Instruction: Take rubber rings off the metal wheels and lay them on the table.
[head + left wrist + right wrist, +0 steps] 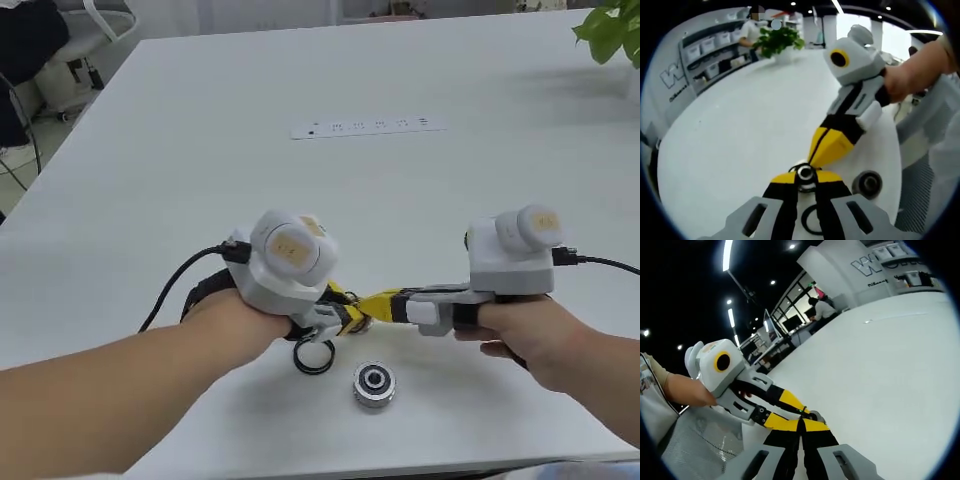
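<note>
Left gripper view: wall lettering point(671, 76) at the far side starts with a large "W"; the rest cannot be read. A white power strip point(368, 126) lies well away up the white surface point(200, 180), its markings too small to read.

Two metal wheels are counted. The left claw point(805, 178) is pinching one small metal wheel point(805, 172) between its yellow tips, just above the surface. The right claw point(827, 149) comes in from the other side with its yellow tips pressed together, touching that wheel; whether it nips anything there cannot be told. The second metal wheel point(374, 385) lies flat on the surface near the person.

One loose black rubber ring point(313, 356) lies on the surface just below the left claw, near the second wheel and apart from it.
</note>
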### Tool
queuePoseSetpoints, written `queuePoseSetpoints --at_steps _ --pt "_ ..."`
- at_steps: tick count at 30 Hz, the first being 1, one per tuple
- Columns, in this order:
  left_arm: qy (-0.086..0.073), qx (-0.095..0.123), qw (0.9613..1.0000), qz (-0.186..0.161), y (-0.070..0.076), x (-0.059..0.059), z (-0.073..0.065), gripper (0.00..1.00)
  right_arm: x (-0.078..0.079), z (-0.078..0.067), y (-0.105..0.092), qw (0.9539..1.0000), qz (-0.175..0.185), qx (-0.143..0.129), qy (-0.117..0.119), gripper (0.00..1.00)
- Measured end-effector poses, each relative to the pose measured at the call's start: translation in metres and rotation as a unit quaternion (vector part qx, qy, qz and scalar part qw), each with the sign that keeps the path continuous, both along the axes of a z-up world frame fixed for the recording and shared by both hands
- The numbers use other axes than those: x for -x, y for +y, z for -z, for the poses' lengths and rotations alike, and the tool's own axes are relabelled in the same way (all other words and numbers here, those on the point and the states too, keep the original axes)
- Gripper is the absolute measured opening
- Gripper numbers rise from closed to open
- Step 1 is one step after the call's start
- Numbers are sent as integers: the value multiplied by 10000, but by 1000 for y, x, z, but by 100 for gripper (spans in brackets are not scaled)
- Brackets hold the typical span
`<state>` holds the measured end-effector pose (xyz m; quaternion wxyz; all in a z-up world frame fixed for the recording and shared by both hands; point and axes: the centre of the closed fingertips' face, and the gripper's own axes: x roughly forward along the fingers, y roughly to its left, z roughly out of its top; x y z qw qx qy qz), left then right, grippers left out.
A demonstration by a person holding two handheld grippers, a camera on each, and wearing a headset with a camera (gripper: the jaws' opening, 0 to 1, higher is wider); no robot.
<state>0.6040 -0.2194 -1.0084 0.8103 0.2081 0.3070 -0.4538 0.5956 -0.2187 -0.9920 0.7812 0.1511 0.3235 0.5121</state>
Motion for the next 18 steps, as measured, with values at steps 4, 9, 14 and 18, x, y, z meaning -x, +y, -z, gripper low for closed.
queuePoseSetpoints --at_steps 4,9,14,18 --pt "-43 13 10000 15 0 0 0 13 -3 3 -4 9999 102 63 -1 0" --pt "-47 -32 10000 71 -1 0 -1 14 -4 3 -4 9999 106 68 -7 0" --pt "3 -2 9999 115 -1 2 -3 17 -6 2 -5 9999 109 44 3 0" --pt "26 18 9998 202 0 5 -8 20 -6 1 -5 9999 118 19 2 0"
